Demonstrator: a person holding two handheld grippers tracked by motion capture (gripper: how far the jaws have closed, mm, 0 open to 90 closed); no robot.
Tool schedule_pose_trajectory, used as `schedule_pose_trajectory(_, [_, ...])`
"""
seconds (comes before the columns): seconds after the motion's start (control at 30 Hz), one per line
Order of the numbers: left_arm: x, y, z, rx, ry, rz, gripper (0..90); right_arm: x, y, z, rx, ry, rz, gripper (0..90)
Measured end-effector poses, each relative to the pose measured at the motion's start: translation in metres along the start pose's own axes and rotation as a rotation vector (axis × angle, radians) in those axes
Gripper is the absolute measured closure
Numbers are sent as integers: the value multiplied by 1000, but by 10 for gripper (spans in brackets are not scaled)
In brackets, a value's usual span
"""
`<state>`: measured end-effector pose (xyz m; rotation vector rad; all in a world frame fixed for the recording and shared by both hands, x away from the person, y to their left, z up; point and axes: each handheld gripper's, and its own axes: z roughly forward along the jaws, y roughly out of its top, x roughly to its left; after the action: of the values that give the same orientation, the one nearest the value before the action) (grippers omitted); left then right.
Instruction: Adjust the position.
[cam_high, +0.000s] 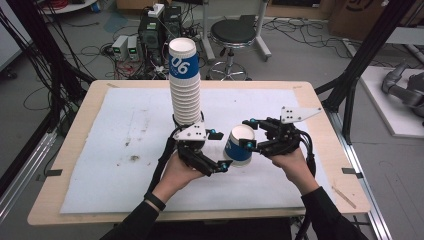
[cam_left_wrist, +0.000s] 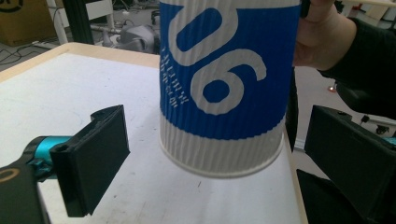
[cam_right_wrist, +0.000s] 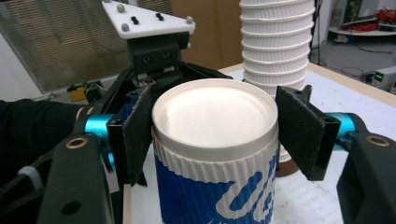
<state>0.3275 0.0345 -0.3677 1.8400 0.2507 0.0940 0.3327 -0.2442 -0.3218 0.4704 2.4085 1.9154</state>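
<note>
From the high view we have a tall stack of cups (cam_high: 185, 85) standing on the white mat (cam_high: 100, 150) that covers the table (cam_high: 75, 115), near its middle, and one single cup (cam_high: 240, 145) lifted clear of it, held on its side just to the right of the stack's foot. Our right gripper (cam_high: 250, 137) has that cup clamped near one end, while our left gripper (cam_high: 217, 167) sits just below and beside its other end with its jaws spread. In the left gripper view the cup (cam_left_wrist: 224, 88), blue band with a white "06", hangs in the gap between the two black jaws, and neither pad (cam_left_wrist: 93, 154) touches it; so the left tool is wide open and holds nothing, with the mat visible under the cup's rim. In the right gripper view our two pads (cam_right_wrist: 135, 135) press on either side of the cup (cam_right_wrist: 215, 154) just under its flat white end, closed firmly on it, and the stack (cam_right_wrist: 275, 60) rises close behind, with the left gripper (cam_right_wrist: 154, 60) beyond the cup. We judge that one cup is separated from the stack and in hand, the left tool is lined up to take or steady it, and many cups in the stack are left.
</note>
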Motion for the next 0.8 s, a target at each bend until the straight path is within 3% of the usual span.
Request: schedule_pose_trajectory(0.8, [-3, -7, 20, 13, -46, -26, 87, 8, 1, 12, 7, 42, -6, 314])
